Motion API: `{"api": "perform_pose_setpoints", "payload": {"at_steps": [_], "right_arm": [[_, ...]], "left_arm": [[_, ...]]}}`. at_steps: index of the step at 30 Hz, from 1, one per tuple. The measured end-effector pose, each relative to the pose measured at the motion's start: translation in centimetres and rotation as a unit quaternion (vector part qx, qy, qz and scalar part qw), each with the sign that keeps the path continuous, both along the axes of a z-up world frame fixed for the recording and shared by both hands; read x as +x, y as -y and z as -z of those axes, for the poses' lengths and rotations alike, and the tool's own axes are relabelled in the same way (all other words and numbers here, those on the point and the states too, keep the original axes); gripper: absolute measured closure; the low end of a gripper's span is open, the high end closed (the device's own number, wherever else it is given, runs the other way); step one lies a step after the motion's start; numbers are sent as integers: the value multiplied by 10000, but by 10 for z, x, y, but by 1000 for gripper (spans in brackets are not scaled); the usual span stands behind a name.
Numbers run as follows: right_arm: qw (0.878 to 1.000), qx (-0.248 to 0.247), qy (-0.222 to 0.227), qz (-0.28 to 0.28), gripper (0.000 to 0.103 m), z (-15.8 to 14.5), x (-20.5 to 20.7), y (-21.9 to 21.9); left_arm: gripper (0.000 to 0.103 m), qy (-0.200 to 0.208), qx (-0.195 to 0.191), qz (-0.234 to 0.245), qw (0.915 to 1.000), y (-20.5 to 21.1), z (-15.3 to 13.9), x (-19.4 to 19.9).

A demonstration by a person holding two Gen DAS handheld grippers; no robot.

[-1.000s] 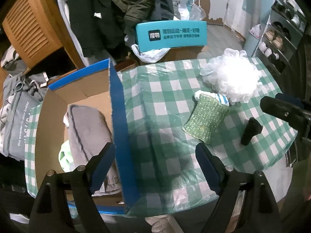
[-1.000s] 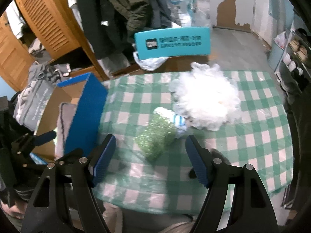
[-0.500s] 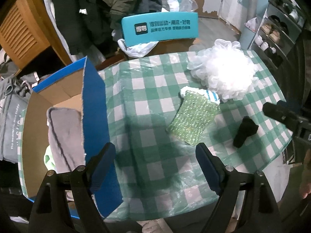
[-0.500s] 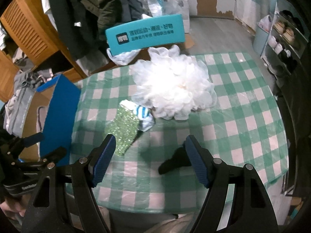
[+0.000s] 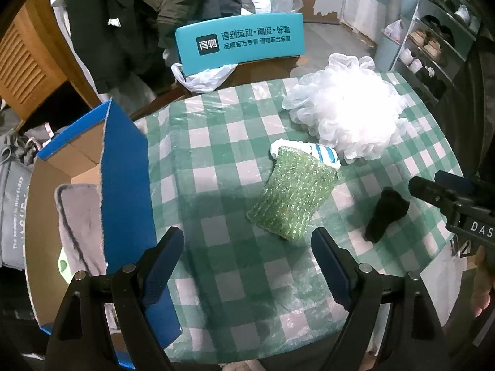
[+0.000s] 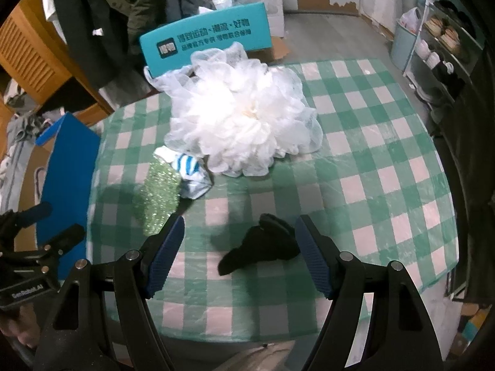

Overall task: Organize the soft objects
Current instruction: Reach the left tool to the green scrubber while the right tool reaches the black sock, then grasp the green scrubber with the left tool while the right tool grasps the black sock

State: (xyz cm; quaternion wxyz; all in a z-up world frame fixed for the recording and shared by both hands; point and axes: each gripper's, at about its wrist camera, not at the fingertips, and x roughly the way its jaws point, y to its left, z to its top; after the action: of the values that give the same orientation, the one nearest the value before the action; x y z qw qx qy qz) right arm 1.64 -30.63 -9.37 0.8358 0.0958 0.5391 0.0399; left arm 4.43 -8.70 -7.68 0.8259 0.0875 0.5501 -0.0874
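Observation:
On the green checked tablecloth [image 5: 235, 281] [image 6: 386, 167] lie a glittery green sponge cloth [image 5: 292, 196] [image 6: 159, 196], a blue-and-white striped sock [image 5: 323, 154] [image 6: 190, 173] half under it, a big white mesh bath puff [image 5: 349, 114] [image 6: 244, 120] and a small black cloth piece [image 5: 385, 213] [image 6: 263, 247]. My left gripper [image 5: 247, 266] hovers open above the cloth, near the sponge cloth. My right gripper [image 6: 239, 253] is open, its pads on either side of and above the black piece, not touching it. A blue cardboard box [image 5: 123, 179] [image 6: 68, 179] at the left holds a grey folded cloth [image 5: 80, 225].
A teal chair back [image 5: 239, 41] [image 6: 204, 37] stands behind the table with a white plastic bag [image 5: 201, 75]. Dark coats hang at the back left. A shoe rack [image 5: 433, 52] is at the right. A grey bag [image 5: 12, 210] lies left of the box.
Both grippers have sunk and shifted right. The box slid left in the left view. In the right view the black piece came between the pads; the sponge cloth moved left.

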Motion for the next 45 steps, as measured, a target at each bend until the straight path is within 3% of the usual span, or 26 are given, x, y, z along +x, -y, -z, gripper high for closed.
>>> {"api": "perform_pose_setpoints", "payload": {"at_steps": [15,29,34,36,38,42,45], "right_arm": [[9976,-324,-596,157,29,57,10,9],[9942,-418,-974,189,28,100,16,11],[9930,-810,-862,-15,29,104,11,-1],[9918,-984,-802,-127,33,105,9,-7],[9924,-976,-714,-242,46,104,8,-10],[9918,-1021,-663,-397,52,104,7,-15],[9913,-1064,-636,-431,55,104,5,-16]], "left_arm": [[17,-533,-271,-12,9982,13,57,33],[17,-904,-364,248,9949,40,84,46],[16,-1022,-336,209,9940,47,96,56],[16,-1086,-283,187,9935,48,103,58],[15,-1059,-204,199,9940,49,107,61],[14,-979,-167,325,9945,56,108,62],[19,-899,-210,348,9951,57,108,60]]}}
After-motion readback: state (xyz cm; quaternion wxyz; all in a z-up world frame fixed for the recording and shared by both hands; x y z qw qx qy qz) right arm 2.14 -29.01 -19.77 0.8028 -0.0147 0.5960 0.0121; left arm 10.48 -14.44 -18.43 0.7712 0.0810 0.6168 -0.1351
